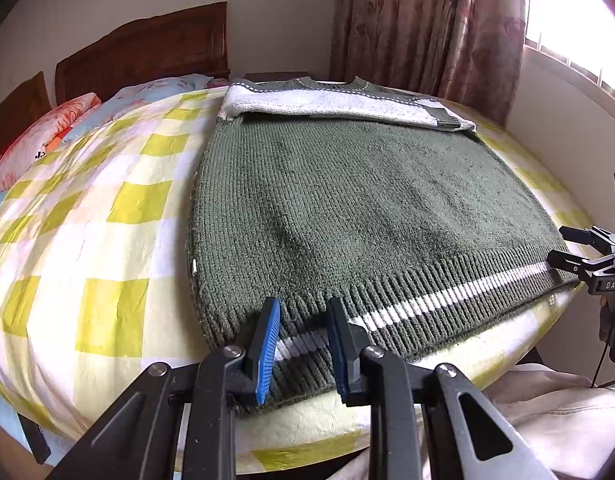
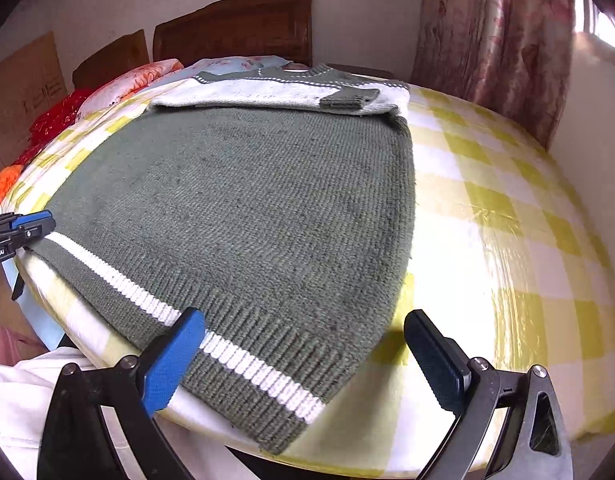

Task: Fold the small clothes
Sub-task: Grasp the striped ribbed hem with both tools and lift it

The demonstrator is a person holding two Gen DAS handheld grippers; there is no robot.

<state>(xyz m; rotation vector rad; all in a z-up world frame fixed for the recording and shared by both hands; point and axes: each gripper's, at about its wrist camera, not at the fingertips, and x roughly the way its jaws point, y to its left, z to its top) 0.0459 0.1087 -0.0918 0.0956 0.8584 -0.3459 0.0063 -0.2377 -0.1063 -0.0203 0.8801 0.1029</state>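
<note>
A dark green knitted sweater [image 1: 347, 200] [image 2: 247, 200] lies flat on the checked bed, its white-and-green sleeves folded across the chest at the far end. A white stripe runs along the ribbed hem at the near edge. My left gripper [image 1: 303, 305] is shut on the hem's left corner, with bunched ribbing pinched between its blue pads; in the right wrist view it shows at the left edge [image 2: 27, 228]. My right gripper [image 2: 305, 317] stands wide open over the hem's right corner, with fabric below the jaws and neither pad pressing. It appears in the left wrist view at the far right [image 1: 575, 250].
The bed carries a yellow-and-white checked sheet [image 1: 119, 200] [image 2: 507, 220]. Floral pillows [image 1: 47, 132] and a wooden headboard [image 2: 235, 28] are at the far left. Curtains [image 1: 427, 20] hang behind. A person's pale clothing [image 2: 19, 392] is at the near edge.
</note>
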